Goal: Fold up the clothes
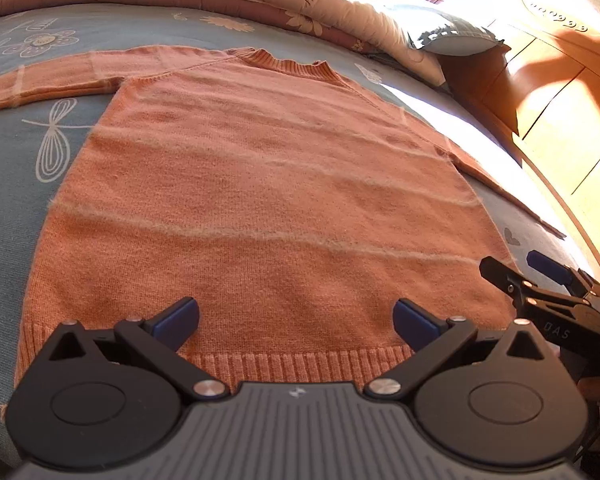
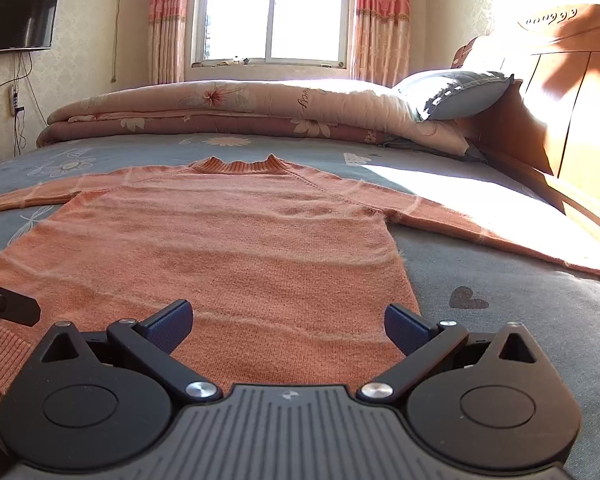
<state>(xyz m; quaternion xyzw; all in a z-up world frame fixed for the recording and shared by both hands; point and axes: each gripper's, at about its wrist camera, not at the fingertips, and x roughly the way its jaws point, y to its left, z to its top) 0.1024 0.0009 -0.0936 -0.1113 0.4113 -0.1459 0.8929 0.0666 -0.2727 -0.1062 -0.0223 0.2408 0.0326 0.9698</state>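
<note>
An orange knit sweater (image 1: pixel 260 184) with pale thin stripes lies flat on the bed, collar away from me and both sleeves spread out to the sides. My left gripper (image 1: pixel 296 322) hovers open just above its ribbed hem (image 1: pixel 292 364), nothing between the fingers. My right gripper (image 2: pixel 288 326) is open too, above the lower right part of the sweater (image 2: pixel 228 248) near its side edge. In the left wrist view the right gripper (image 1: pixel 524 268) shows at the sweater's lower right corner. The right sleeve (image 2: pixel 500 236) stretches toward the headboard side.
The blue-grey bedsheet (image 2: pixel 520 312) with flower and heart prints surrounds the sweater. A folded floral quilt (image 2: pixel 236 112) and a pillow (image 2: pixel 460 94) lie along the far side. A wooden headboard (image 2: pixel 572 112) stands on the right; a window and wall TV (image 2: pixel 16 20) are beyond.
</note>
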